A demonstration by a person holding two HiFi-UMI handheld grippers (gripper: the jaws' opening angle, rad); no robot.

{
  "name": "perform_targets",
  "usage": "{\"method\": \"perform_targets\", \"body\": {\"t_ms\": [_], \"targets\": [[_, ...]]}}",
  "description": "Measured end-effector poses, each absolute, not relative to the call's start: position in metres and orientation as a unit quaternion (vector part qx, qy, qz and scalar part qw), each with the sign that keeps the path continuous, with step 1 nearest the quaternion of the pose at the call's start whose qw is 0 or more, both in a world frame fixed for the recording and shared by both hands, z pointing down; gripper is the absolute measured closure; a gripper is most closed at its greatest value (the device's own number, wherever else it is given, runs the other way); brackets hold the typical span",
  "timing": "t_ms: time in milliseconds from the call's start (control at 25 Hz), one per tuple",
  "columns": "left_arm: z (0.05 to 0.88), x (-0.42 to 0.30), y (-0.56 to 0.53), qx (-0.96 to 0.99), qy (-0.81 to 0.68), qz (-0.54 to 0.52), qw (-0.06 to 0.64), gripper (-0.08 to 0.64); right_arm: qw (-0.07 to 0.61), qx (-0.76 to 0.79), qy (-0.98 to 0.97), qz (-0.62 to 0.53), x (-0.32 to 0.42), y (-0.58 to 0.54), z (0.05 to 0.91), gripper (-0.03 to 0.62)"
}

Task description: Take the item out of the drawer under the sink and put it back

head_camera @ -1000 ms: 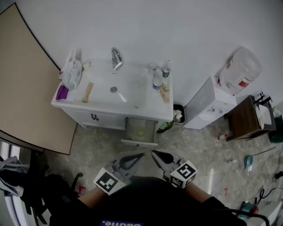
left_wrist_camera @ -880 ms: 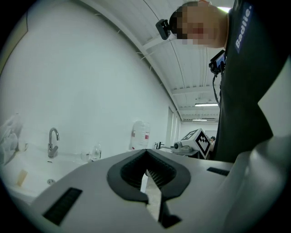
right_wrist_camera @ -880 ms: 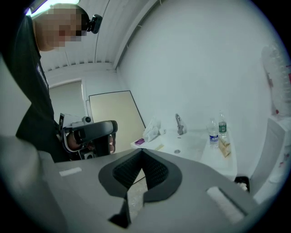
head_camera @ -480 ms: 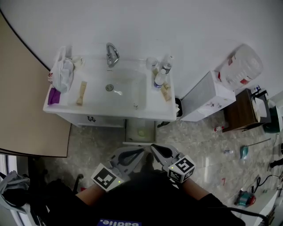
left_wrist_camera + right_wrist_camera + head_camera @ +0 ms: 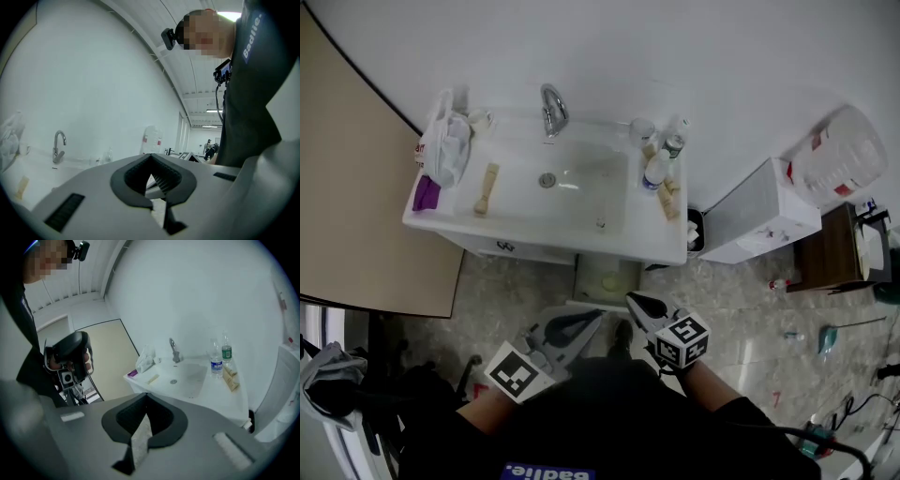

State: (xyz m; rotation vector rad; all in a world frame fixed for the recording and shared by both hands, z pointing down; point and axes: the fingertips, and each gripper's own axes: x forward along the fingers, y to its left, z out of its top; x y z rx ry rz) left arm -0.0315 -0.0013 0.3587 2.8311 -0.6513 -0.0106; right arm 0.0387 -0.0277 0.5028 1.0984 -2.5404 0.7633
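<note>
Glossy white basin point(image 5: 525, 211), open drawer point(image 5: 605, 279) beneath; matte grey left tool point(image 5: 599, 315), right tool point(image 5: 630, 299), both closed

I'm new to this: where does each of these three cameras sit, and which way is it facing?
Head view: on the person's head, looking steeply down at the sink and the open drawer; shows the left tongs, right tongs and dark shirt.
Left gripper view: on the left tongs, facing roughly level toward the tap; shirt at right.
Right gripper view: on the right tongs, tilted down at the sink; left hand at left.
Shared: all three show the tap.
</note>
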Motion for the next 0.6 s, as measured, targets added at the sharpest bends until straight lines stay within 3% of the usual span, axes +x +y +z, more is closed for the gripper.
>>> {"method": "perform_targets", "body": {"t_ms": [600], "targets": [[0.363, 0.003, -0.024, 0.962, -0.241, 0.01, 0.127, 0.554, 0.237, 0.373, -0.818, 0.368, 0.091, -0.048, 0.643, 0.589]]}}
